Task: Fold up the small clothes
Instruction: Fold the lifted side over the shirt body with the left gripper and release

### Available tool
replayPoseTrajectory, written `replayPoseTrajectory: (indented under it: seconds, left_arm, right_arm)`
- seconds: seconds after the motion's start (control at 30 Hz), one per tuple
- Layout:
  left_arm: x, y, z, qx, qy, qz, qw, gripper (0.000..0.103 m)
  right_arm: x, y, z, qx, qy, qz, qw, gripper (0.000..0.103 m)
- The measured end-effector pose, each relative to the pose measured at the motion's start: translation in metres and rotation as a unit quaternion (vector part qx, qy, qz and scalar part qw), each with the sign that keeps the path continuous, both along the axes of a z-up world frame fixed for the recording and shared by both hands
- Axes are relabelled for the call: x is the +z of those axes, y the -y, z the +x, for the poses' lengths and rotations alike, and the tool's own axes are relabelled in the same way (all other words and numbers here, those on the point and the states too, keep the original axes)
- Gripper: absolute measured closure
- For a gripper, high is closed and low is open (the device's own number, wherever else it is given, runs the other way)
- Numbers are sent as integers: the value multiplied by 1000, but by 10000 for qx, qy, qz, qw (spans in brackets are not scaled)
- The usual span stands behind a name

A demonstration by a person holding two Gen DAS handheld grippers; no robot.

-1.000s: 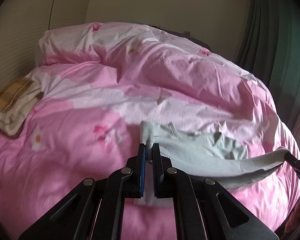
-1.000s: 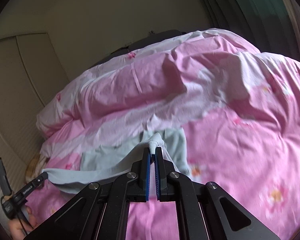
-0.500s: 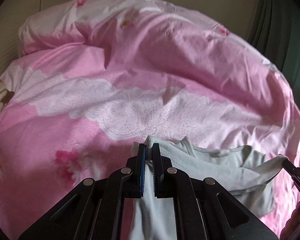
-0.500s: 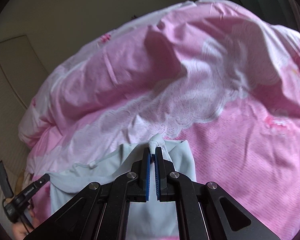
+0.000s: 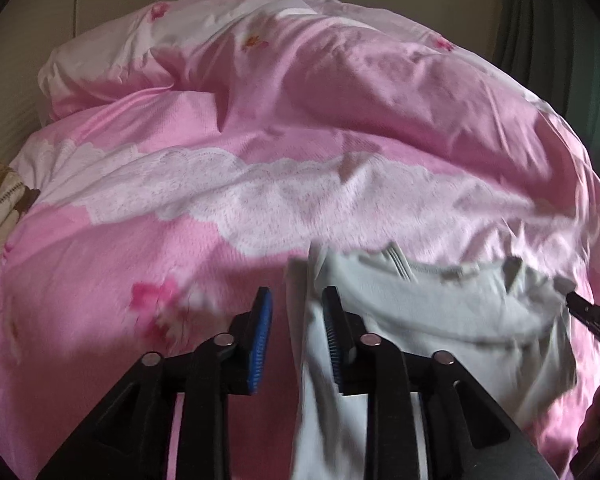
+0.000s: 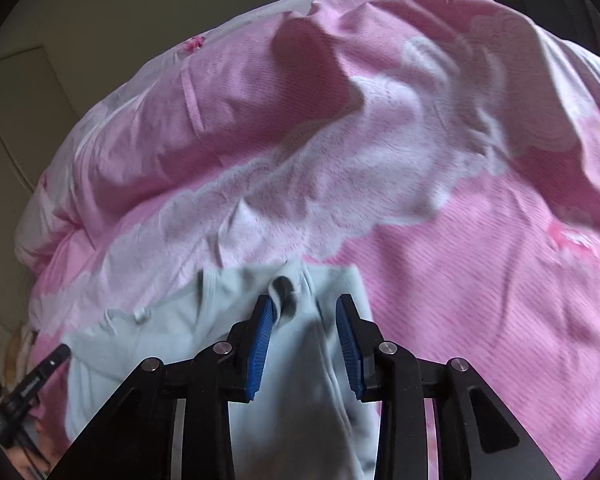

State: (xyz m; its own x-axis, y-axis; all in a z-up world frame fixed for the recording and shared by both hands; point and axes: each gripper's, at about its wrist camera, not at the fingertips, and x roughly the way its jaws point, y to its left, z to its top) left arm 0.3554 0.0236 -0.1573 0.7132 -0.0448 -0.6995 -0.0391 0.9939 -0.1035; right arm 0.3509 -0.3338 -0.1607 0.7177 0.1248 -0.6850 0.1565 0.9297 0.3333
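A small pale grey-green garment (image 5: pixel 440 312) lies folded on the pink duvet (image 5: pixel 260 140). My left gripper (image 5: pixel 296 300) is open, with the garment's left edge loose between its jaws and against the right pad. In the right wrist view the garment (image 6: pixel 172 320) spreads to the left and under my right gripper (image 6: pixel 306 306), which is open over a bunched corner of the cloth. The right gripper's tip shows at the right edge of the left wrist view (image 5: pixel 592 316). The left gripper shows at the lower left of the right wrist view (image 6: pixel 36 380).
A pink duvet with a white lace-print band (image 5: pixel 300 200) and flower prints covers the bed. A beige and brown folded cloth (image 5: pixel 0 208) lies at the bed's left edge. Dark green curtains (image 5: pixel 560 40) hang at the right. A cream wall (image 6: pixel 100 20) is behind.
Both grippers carried the garment's edge forward over itself and down onto the duvet, then both opened and let the cloth go.
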Motion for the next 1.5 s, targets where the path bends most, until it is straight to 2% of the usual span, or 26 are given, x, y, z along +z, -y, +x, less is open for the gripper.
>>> replayPoseTrajectory:
  seconds: [0.13, 0.4, 0.43, 0.5, 0.57, 0.63, 0.67, 0.7, 0.83, 0.97, 1.13, 1.17, 1.23, 1.27, 1.3, 1.4, 1.5]
  left_arm:
    - [-1, 8, -21, -144, -52, 108, 9998, 70]
    - [-25, 10, -56, 57, -383, 82, 9992, 69]
    - [-27, 9, -59, 97, -408, 57, 9991, 69]
    - [-29, 8, -63, 152, -395, -2, 9991, 69]
    - [-28, 10, -65, 149, -368, 31, 9992, 70]
    - [-29, 13, -65, 85, -351, -4, 9993, 80]
    - [-29, 14, -65, 60, -366, 0, 9993, 94]
    - [-29, 16, -66, 65, -376, 52, 9993, 97]
    - [-27, 18, -76, 152, -336, 141, 9992, 97]
    - [-34, 19, -85, 158, -448, 199, 9987, 98]
    - [-34, 18, -87, 116, -451, 185, 9987, 97]
    - [-31, 18, -87, 78, -440, 176, 9988, 97]
    - [-21, 20, -86, 44, -340, 193, 9992, 96]
    - [-17, 21, -86, 23, -280, 210, 9994, 96]
    - [-12, 22, -86, 0, -229, 222, 9995, 95]
    - [-1, 28, -75, -147, -112, 231, 9996, 94]
    - [-2, 34, -56, -310, -187, 276, 9990, 94]
  right_arm:
    - [3, 1, -23, 42, 36, -156, 9999, 65]
    - [-9, -11, -51, 326, -268, -617, 9972, 67]
    - [-11, -12, -52, 350, -292, -612, 9971, 69]
    - [-15, -13, -53, 439, -348, -581, 9967, 89]
    - [-17, -15, -54, 510, -327, -556, 9966, 95]
    - [-15, -13, -58, 505, -221, -543, 9970, 96]
    - [-13, -12, -62, 451, -160, -561, 9973, 96]
    - [-10, -10, -65, 393, -101, -573, 9975, 96]
    - [0, 2, -84, 217, 43, -573, 9981, 97]
    - [-13, 8, -98, 212, -174, -529, 9982, 97]
    - [-30, 8, -95, 273, -448, -308, 9981, 96]
    - [-28, 8, -96, 237, -418, -290, 9984, 95]
    - [-19, 7, -97, 106, -318, -412, 9986, 85]
    - [-13, 7, -98, 72, -223, -484, 9986, 77]
    - [-9, 6, -99, 65, -131, -535, 9985, 75]
    - [6, 0, -94, 117, 110, -705, 9974, 75]
    - [10, -6, -78, 326, 98, -701, 9970, 75]
